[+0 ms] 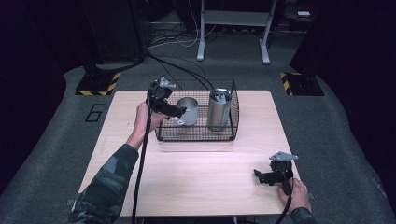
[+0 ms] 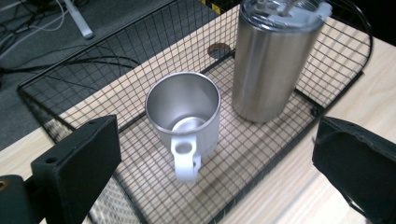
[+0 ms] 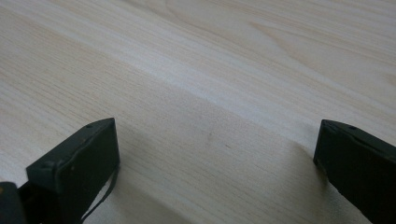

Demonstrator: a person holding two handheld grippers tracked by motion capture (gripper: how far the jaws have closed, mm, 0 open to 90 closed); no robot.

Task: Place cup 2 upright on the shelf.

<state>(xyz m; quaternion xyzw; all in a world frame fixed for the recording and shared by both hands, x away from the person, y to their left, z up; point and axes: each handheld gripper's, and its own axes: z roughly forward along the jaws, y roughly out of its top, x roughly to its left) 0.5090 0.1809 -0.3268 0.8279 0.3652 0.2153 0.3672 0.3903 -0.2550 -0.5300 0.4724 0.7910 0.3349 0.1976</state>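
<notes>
Left hand-held gripper point(image 2: 210, 186) gaped over steel mug point(image 2: 184, 116) in wire basket point(image 2: 56, 74); rigid, slick, probably light; best grabbed by handle point(image 2: 186, 161).

- The left gripper point(image 1: 180, 112) hovers at the steel mug point(image 1: 187, 111) inside the wire basket point(image 1: 196, 136).
- A tall tumbler point(image 1: 218, 110) stands beside the mug.
- The right gripper point(image 1: 258, 175) rests low over the wooden table point(image 1: 196, 177).

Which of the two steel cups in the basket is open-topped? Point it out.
The short mug with the white handle: its mouth is open and you see inside. The taller tumbler beside it in the wire basket wears a lid.
</notes>
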